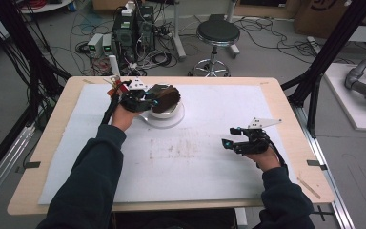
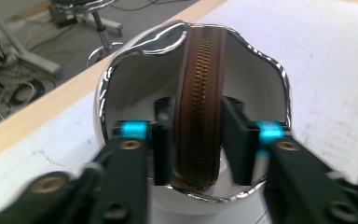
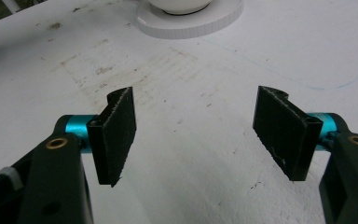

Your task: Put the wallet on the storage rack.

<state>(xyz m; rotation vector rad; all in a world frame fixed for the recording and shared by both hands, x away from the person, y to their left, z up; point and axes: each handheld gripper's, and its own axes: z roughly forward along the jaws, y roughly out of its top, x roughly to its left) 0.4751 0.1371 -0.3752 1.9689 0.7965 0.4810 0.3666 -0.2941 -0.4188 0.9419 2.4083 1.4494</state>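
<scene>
On the left of the bench (image 1: 286,102), a person's left hand (image 1: 123,116) is holding the left gripper (image 1: 148,99) at a white bowl (image 1: 167,110), which is sitting on a round white plate (image 1: 171,122) near the far edge of the white mat (image 1: 209,157). A brown zipped pouch (image 1: 166,96) is standing on its edge in the bowl, rising above the rim. In the left gripper view, the left gripper (image 2: 198,140) is reaching down into the bowl (image 2: 135,79) with one jaw on each side of the pouch (image 2: 200,112), the zip facing the camera. The jaws are standing partly open, close beside the pouch; a narrow gap is showing on each side, so they are not pressing on it.

Farther right, well apart from the bowl, the right hand (image 1: 267,160) is holding the right gripper (image 1: 228,137) low over the bare mat. In the right gripper view, the right gripper (image 3: 193,133) is pointing toward the plate (image 3: 191,21), its jaws standing open with nothing between them.
</scene>
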